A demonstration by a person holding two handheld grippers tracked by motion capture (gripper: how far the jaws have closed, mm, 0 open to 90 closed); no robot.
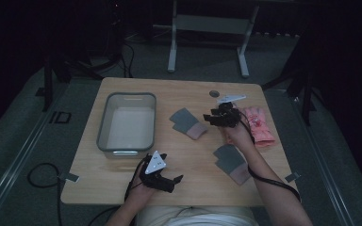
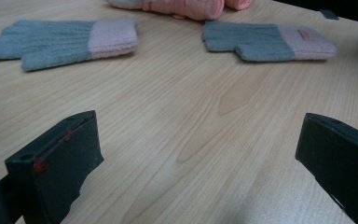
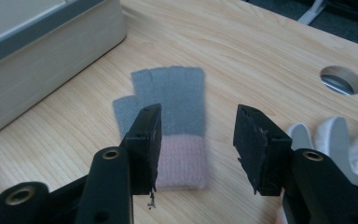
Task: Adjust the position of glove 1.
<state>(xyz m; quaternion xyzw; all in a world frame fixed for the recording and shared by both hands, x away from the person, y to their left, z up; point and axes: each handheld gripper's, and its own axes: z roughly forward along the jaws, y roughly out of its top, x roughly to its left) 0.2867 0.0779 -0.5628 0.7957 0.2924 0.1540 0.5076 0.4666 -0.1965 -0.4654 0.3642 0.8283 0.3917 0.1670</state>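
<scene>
Right gripper: your right gripper (image 3: 198,140) hangs released just above the worktop, jaws half apart and not pressing on anything.
Glove under it: the grey knitted fingerless glove with a pink cuff (image 3: 175,123) lies flat on the worktop straight ahead of those jaws, its cuff nearest them and its finger stubs pointing at the tray; the left jaw overlaps its thumb side in the right gripper view, but you cannot tell any contact.
Left gripper: your left gripper (image 1: 162,179) rests low at the near edge, jaws wide apart, bare wood between them.
Second glove: a matching grey and pink knitted glove (image 1: 232,162) lies near your right forearm, well apart from the first.
Pink gloves: a pair of pink gloves (image 1: 259,125) lies just beside your right hand, toward the worktop's right edge.
Tray: the grey rectangular plastic tray (image 1: 104,120) stands at the left, near the first glove.
Worktop: light wooden worktop (image 1: 188,89) with a round cable hole (image 1: 214,93) near the far edge.
</scene>
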